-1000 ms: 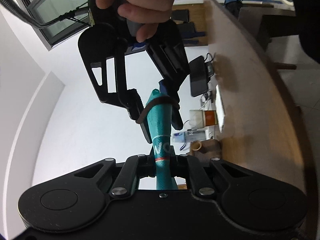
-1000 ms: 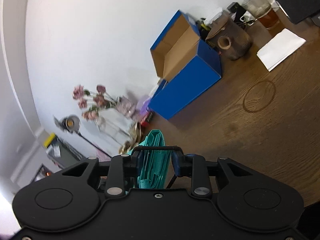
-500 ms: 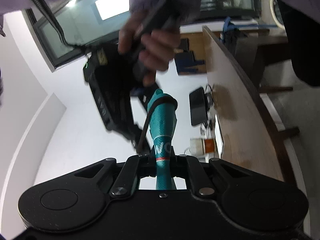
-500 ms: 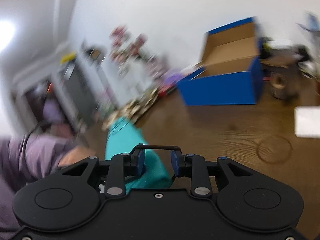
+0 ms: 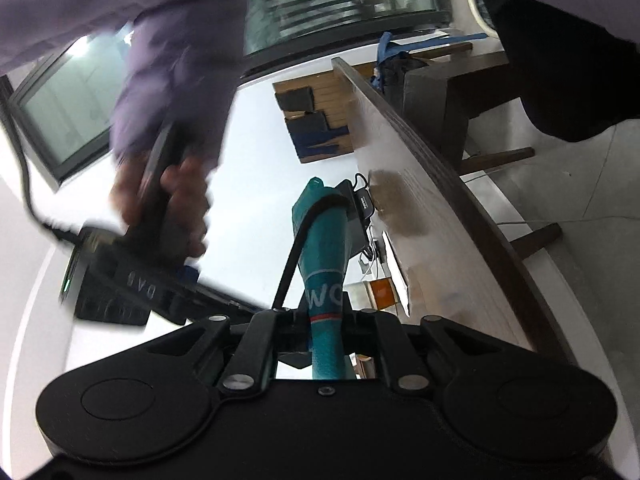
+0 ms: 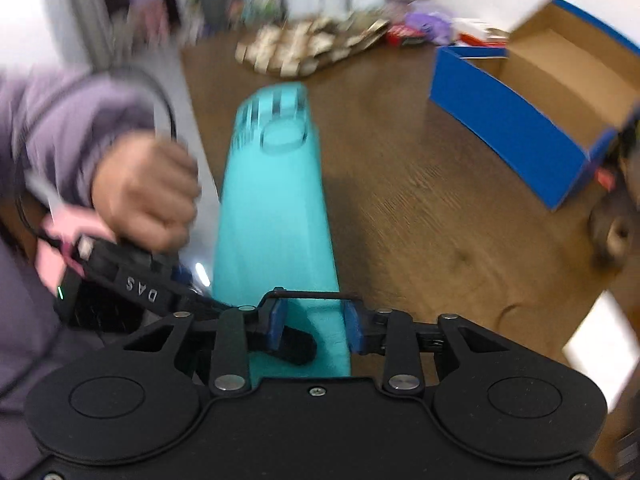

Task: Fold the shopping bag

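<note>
The right gripper (image 6: 312,326) has swung from facing the wall to looking down the teal shopping bag (image 6: 276,208), jaws closing around its end. The left gripper (image 5: 326,320) stays clamped on the bag's other end (held above the wooden table (image 6: 420,200)), so the folded strip now stretches taut for another fold.

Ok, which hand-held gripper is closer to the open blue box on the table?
Right, probably. The right hand-held gripper, jaws closing around the teal bag, has the blue box ahead to its right; the left hand-held gripper sits on the bag's far side.
</note>
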The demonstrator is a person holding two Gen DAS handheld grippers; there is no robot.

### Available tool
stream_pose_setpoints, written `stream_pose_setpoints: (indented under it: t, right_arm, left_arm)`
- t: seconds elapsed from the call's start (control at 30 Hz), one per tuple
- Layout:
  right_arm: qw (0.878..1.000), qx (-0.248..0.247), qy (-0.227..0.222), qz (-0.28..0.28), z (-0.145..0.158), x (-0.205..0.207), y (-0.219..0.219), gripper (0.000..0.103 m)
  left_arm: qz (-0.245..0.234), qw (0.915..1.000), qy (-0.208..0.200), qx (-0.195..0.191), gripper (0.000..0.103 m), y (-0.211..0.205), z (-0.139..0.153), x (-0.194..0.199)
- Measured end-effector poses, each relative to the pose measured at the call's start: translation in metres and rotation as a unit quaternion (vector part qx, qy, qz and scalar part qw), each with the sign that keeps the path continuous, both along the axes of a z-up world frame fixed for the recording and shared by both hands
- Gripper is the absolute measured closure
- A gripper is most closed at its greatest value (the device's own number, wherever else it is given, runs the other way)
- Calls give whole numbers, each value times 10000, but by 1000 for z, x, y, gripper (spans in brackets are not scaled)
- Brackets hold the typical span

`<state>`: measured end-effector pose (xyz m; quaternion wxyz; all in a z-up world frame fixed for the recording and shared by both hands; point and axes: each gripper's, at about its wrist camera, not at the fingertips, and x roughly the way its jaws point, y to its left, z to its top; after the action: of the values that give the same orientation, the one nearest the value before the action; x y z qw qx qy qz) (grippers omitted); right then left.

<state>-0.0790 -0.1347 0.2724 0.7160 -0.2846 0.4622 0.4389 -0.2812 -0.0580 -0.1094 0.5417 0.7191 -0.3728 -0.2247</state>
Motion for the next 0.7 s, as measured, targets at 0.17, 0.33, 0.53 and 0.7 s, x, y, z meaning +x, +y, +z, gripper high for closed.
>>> stream_pose_setpoints:
  t: [0.17,0.33,0.53,0.7]
  right_arm:
    - [9938,-910,-40,640,19,4,30,75]
    - [9752,-1649,-113,1471,23,-3,59,78]
    - [9503,-2213,-793,2039,37,-17,67,50]
    - [9562,-1679,-1401,1945,64,-31,55,50]
  left_arm:
    - [241,9994,-210,-119,93,-4,8,10]
    - [331,9991,-233,-107,93,1,11,10]
    - [546,9982,-113,-239,92,6,16,17]
    - [1047,9913,251,-757,92,5,31,33]
